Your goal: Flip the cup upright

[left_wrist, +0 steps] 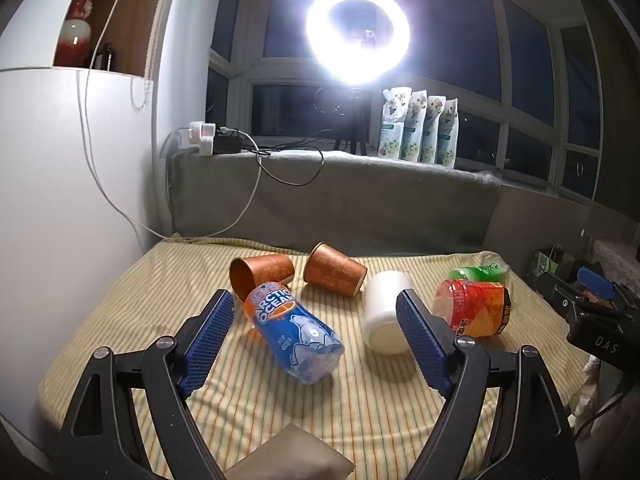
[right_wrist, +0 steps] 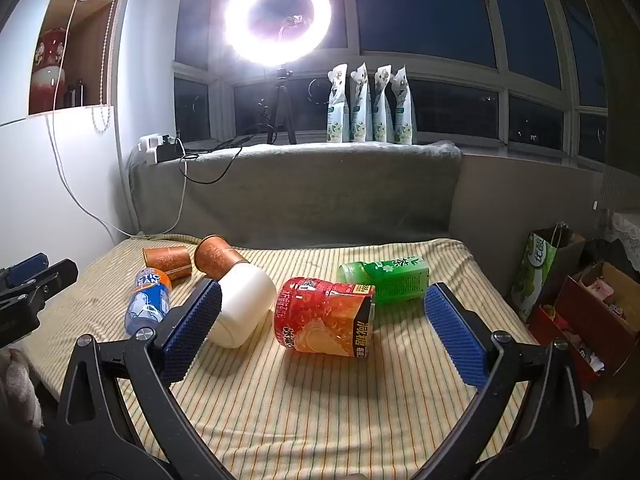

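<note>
Both tools, left and right, are wide open and hold nothing. The cups lie on their sides on the bed. Approach step; next, I think, close on one cup and turn it.

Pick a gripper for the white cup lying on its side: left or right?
Either could; slight edge to the left gripper. The white plastic cup lies just inside its right finger, jaws open. The right gripper frames the red-labelled bottle instead.
</note>
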{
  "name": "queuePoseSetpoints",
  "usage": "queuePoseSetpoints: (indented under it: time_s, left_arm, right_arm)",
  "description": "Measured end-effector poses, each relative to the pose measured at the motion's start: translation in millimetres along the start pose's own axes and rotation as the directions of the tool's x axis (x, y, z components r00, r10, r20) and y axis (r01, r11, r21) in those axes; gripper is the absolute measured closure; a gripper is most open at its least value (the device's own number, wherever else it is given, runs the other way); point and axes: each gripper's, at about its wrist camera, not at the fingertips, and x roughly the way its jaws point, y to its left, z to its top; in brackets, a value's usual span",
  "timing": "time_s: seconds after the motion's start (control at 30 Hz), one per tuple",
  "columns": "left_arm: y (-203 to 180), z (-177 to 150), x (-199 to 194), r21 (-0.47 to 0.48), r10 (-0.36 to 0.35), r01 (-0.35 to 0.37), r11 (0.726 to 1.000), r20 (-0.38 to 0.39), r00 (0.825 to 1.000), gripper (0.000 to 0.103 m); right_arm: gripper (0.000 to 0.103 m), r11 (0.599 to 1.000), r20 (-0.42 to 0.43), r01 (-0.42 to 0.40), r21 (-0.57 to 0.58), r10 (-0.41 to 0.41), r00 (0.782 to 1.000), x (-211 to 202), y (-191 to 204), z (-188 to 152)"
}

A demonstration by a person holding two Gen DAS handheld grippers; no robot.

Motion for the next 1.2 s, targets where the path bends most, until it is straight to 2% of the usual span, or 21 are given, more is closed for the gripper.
queuePoseSetpoints:
  time_s: [1.2]
  left_arm:
    - [2.2, 1.4, -2.4, 0.005, 0.018, -0.017, 1.0, -0.002, 1.0, 0.02]
  right_arm:
    - [0.0, 1.0, 0.008, -0.001, -0.002, 0.001, 1.0, -1.7, 2.6, 4.5]
